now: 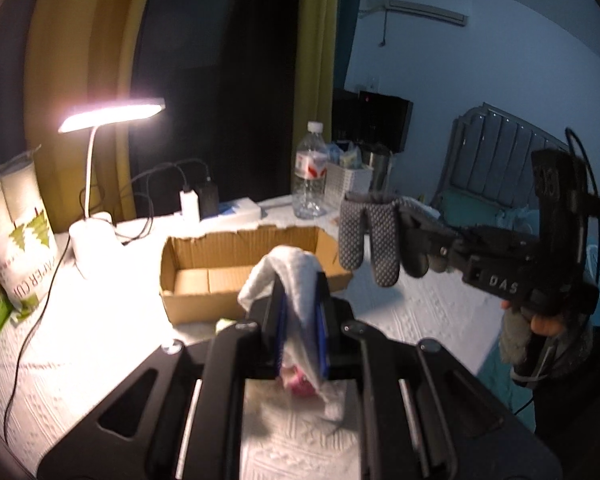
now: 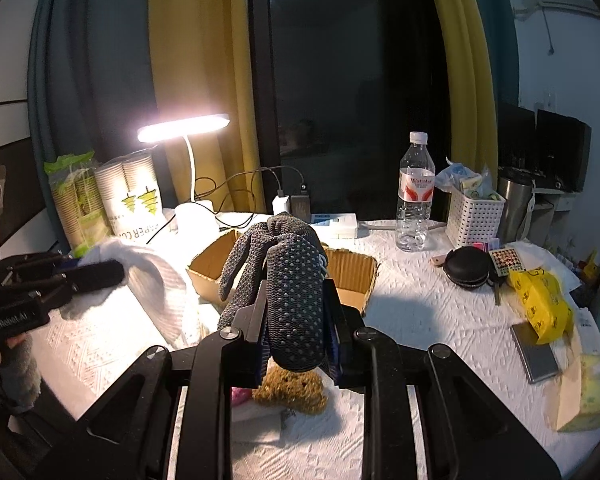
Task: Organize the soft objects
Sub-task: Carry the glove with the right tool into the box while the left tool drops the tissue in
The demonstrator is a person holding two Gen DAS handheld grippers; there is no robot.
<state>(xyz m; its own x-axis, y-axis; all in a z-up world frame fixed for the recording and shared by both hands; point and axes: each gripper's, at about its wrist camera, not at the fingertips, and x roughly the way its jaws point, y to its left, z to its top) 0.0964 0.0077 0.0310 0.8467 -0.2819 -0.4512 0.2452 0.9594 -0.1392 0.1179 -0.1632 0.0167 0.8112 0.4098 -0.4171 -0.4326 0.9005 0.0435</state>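
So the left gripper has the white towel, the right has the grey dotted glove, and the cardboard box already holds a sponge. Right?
Not quite: the cardboard box is empty, as the left wrist view shows. The sponge lies on the table below the right gripper. The left gripper does hold the white towel, and the right holds the grey dotted glove.

White-covered table, cardboard box, lamp, bottle

A white knitted cloth hangs limp, pinched in its middle and draped to either side, raised above the table just in front of the open, empty cardboard box. Beside it a grey dotted glove (fingers drooping) is likewise lifted, hanging before the box.
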